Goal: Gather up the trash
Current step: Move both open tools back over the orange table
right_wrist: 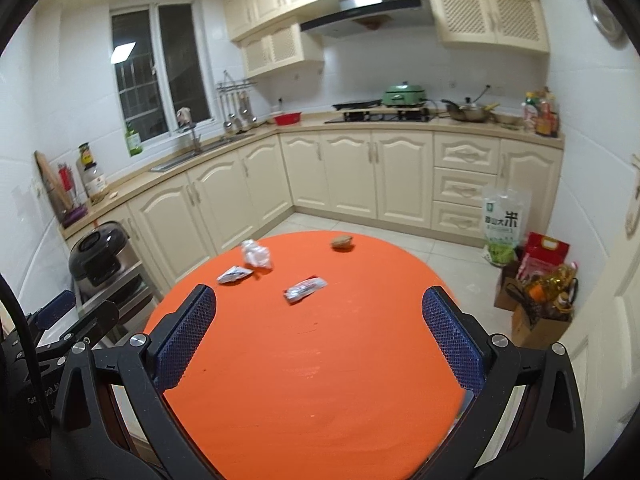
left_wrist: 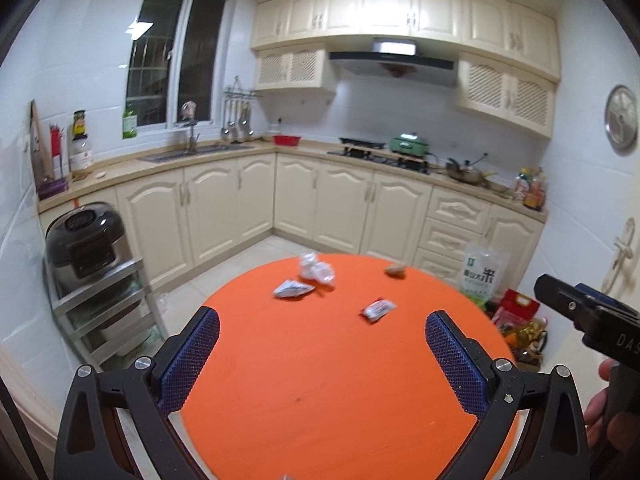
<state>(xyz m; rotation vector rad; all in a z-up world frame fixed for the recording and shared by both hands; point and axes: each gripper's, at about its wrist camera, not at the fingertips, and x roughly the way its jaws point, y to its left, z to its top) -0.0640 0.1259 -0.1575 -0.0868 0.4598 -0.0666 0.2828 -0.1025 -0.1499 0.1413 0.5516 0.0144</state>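
The left gripper (left_wrist: pixel 322 350) hovers level over the near part of the orange table (left_wrist: pixel 340 392), its blue fingers (left_wrist: pixel 192 354) spread wide with nothing between them; ahead of it, from left to right, lie a silver wrapper (left_wrist: pixel 292 289), a crumpled white wad (left_wrist: pixel 316 271) just behind that, a red-edged wrapper (left_wrist: pixel 378 309) nearer the right finger, and a brown nut (left_wrist: pixel 395 270) at the far edge. The right gripper (right_wrist: pixel 319 336) is held beside it at much the same height, pointing the same way, its jaws equally wide and empty, with the same trash well ahead of its tips. A hand (left_wrist: pixel 600 404) shows on its handle at the left camera's right edge.
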